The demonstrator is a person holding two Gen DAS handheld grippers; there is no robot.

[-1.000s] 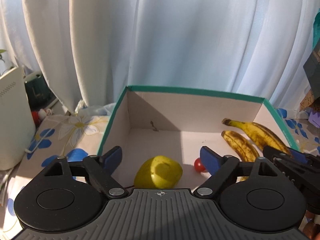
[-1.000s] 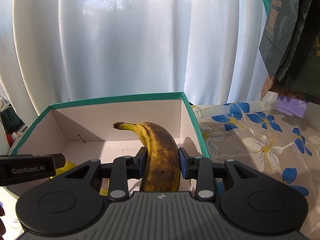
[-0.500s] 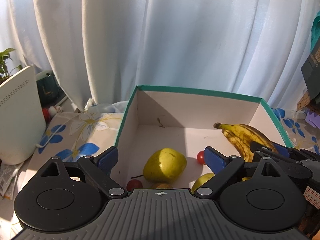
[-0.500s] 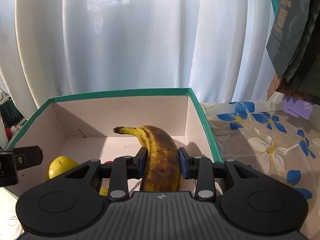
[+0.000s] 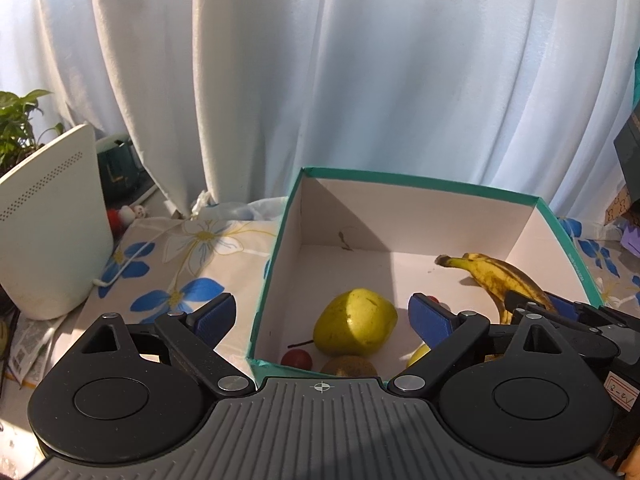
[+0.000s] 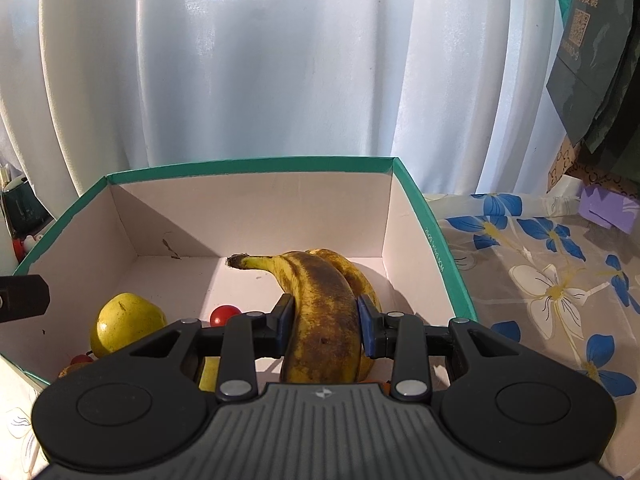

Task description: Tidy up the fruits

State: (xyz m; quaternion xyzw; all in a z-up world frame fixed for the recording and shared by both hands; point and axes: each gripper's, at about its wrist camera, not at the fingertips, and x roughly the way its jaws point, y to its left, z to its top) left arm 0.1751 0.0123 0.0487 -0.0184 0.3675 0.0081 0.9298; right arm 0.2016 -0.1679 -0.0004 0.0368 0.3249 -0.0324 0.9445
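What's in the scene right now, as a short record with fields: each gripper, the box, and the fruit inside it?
left gripper: open, holding nothing, at the box's near left corner
right gripper: shut on banana, inside the box
box: open top, teal rim, pale inside
second banana: lies right beside the held one
pear: yellow-green, on the box floor, left side
cherry tomatoes: one beside the pear
surface: floral cloth

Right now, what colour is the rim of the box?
Teal green, on the box; the inside walls are white. The right wrist view shows it best.
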